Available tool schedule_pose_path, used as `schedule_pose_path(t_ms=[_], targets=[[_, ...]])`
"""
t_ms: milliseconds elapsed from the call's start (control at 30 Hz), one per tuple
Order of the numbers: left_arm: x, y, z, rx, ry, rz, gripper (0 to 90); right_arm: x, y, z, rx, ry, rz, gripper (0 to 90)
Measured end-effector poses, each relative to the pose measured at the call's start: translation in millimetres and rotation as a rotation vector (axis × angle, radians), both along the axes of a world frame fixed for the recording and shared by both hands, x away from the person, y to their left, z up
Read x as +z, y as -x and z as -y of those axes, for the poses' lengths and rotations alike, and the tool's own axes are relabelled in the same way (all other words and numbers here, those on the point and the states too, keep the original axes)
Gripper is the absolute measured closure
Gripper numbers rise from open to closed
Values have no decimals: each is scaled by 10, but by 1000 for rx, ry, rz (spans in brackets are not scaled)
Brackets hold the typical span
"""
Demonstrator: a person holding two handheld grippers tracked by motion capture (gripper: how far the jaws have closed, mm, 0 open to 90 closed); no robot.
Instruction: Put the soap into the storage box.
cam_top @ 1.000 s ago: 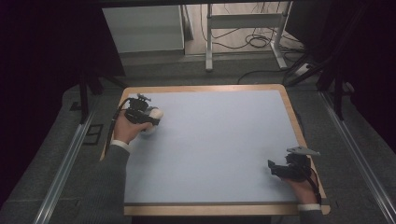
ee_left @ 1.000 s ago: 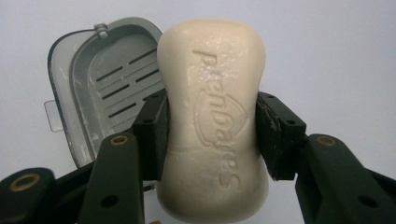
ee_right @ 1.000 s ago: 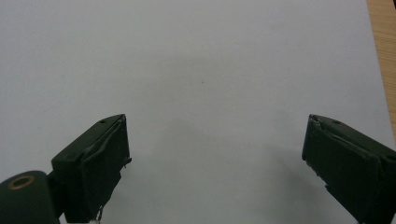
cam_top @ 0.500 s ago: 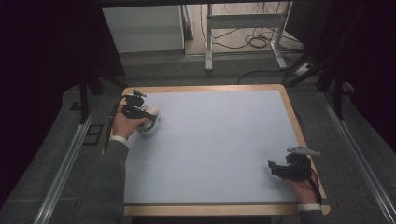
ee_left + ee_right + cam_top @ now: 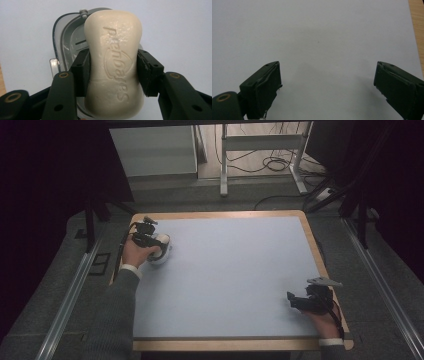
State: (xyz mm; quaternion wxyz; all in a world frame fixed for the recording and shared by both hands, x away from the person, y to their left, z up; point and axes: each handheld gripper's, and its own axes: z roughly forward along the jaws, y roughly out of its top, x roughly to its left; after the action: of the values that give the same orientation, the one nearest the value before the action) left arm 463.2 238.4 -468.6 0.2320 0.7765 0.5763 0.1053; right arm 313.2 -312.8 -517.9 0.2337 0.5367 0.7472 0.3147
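A: High view, item one: left gripper (image 5: 159, 247) at the table's (image 5: 240, 280) far-left corner, over a soap dish (image 5: 165, 256). Right gripper (image 5: 300, 301) idle, near-right.

B: Left gripper view: I have the soap bar (image 5: 113, 60) pinched at its waist, dish (image 5: 66, 42) directly beneath. Step, I judge: seating soap in dish. Next: lower squarely, then release.

A: Right gripper view: jaws wide apart, holding nothing, bare table (image 5: 324, 37).

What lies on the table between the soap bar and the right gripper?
Nothing: in the high view, bare pale table top stretches from the soap bar to the right gripper.
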Motion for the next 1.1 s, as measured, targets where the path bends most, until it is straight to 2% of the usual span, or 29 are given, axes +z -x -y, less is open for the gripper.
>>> schedule_pose_path(t_ms=[100,133,200,267,433,667,800,900,1100], targets=[[-23,0,14,-3,-3,1,492,-6,-4,6,1,2,-1,71],[-14,6,21,0,1,14,475,-7,-5,6,2,3,-2,71],[58,38,41,-2,37,57,415,-6,-4,3,2,3,-1,71],[121,75,68,-11,35,87,368,-5,-3,1,2,3,-1,71],[188,156,95,-42,49,109,314,-4,0,-8,2,2,1,71],[258,289,119,-88,88,134,284,0,3,-15,6,6,2,71],[252,384,132,-115,106,141,272,-11,-7,-9,3,8,-1,71],[227,495,169,-158,105,146,258,-9,-7,-21,7,9,-1,71],[175,741,207,-205,122,174,253,-5,-1,-32,10,11,-1,71]])
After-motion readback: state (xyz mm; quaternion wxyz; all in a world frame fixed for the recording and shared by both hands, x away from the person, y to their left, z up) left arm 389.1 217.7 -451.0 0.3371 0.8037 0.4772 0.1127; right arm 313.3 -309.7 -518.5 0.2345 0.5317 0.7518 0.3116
